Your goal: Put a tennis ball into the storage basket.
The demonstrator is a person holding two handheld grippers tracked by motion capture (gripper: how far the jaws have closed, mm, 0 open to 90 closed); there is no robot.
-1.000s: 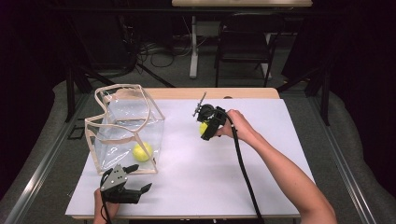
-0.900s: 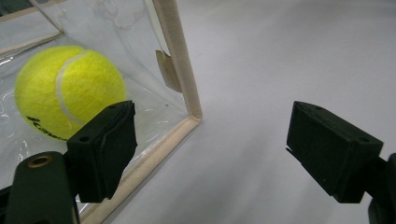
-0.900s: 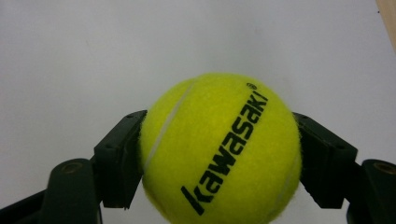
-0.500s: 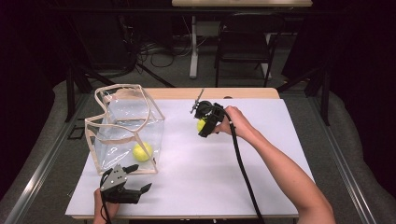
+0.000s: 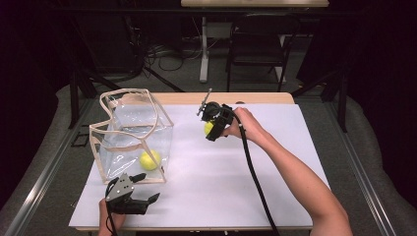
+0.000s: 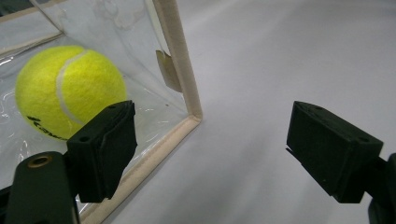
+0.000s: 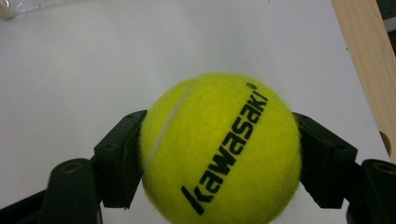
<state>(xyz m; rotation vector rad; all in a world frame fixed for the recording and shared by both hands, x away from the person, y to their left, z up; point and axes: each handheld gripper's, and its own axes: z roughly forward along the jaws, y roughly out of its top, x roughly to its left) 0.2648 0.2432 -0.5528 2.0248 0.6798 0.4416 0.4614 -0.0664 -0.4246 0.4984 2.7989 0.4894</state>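
Observation:
My right gripper (image 5: pixel 211 125) (image 7: pixel 219 154) is shut on a yellow tennis ball (image 7: pixel 219 149) (image 5: pixel 208 128), held above the white table top (image 5: pixel 236 172) toward its far middle. A second yellow tennis ball (image 5: pixel 149 160) (image 6: pixel 67 91) lies inside a clear plastic bag with a beige rim (image 5: pixel 133 132) (image 6: pixel 180 65) at the left. My left gripper (image 5: pixel 145 189) (image 6: pixel 210 144) rests near the table's front edge, just in front of the bag's near corner. Its jaws stand wide open with nothing between them.
A wooden strip (image 5: pixel 236 98) (image 7: pixel 369 56) runs along the table's far edge. Beyond it stand a black folding chair (image 5: pixel 255 39) and a table leg with cables on the floor. A black cable (image 5: pixel 253 172) trails from the right gripper along the forearm.
The right gripper with its ball has drifted slightly left and up. The left gripper has stayed where it was.

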